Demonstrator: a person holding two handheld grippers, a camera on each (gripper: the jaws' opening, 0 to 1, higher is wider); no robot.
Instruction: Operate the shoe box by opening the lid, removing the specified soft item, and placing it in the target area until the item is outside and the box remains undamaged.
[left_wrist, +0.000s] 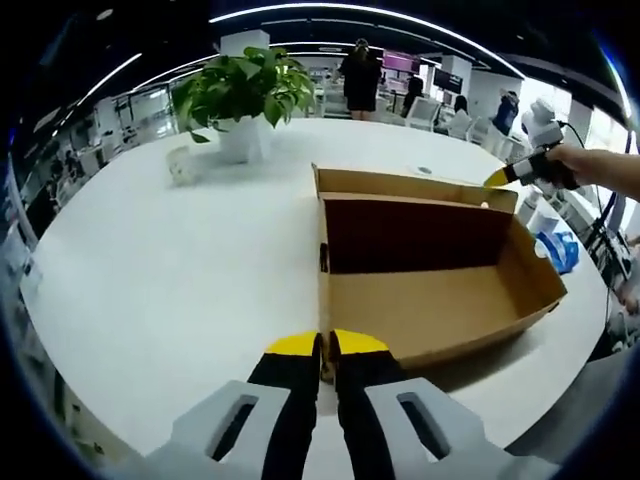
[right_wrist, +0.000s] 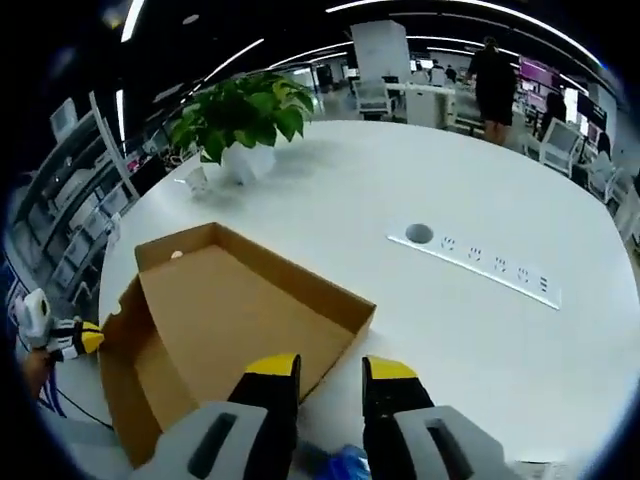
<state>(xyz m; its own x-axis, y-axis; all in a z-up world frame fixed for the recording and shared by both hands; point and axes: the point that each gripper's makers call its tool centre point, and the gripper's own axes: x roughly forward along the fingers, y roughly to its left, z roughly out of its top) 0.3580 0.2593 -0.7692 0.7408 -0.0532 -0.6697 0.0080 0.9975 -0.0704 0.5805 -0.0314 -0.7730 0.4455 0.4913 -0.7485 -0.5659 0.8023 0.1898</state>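
- the box (left_wrist: 430, 270) lies just ahead of my left gripper (left_wrist: 327, 345), long axis running away to the right; its jaws are pressed together, on the near rim as far as i can tell.
- my right gripper (right_wrist: 330, 368), jaws spread, holds nothing, with the lid (right_wrist: 240, 310) ahead-left of it.
- box is brown cardboard, open, undented, looks empty.
- something blue (right_wrist: 340, 465) sits under my right jaws; i can't tell what.

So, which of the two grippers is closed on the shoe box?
The left gripper: its jaws pinch the near wall of the shoe box, while the right gripper has its jaws apart, holding nothing.
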